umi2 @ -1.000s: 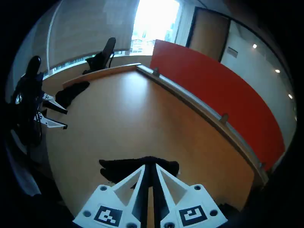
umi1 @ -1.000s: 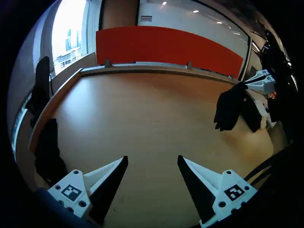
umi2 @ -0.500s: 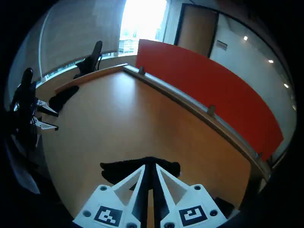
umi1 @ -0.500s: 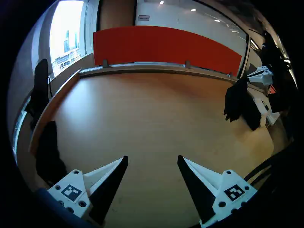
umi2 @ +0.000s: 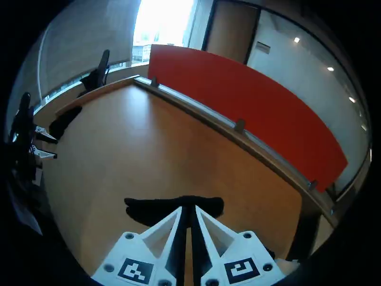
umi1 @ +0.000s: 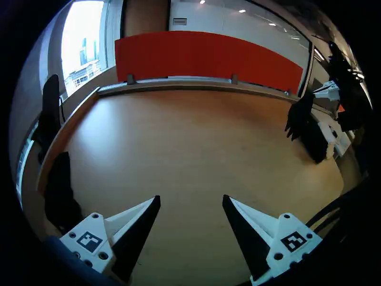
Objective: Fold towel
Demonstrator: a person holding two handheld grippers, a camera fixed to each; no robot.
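Left gripper [umi1: 190, 198]: its jaws were held wide apart with nothing gripped, over the near edge of the light wooden table [umi1: 190, 138].
Right gripper [umi2: 189, 209]: its fingers were clamped together on the black cloth towel [umi2: 143, 209], which was hung from them at the table's right side.
Second dark cloth [umi1: 59, 190]: it was laid at the left edge.

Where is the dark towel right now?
The dark towel is pinched in the shut fingers of the right gripper, hanging over the wooden table. In the left gripper view it dangles at far right, near the end of the red divider.
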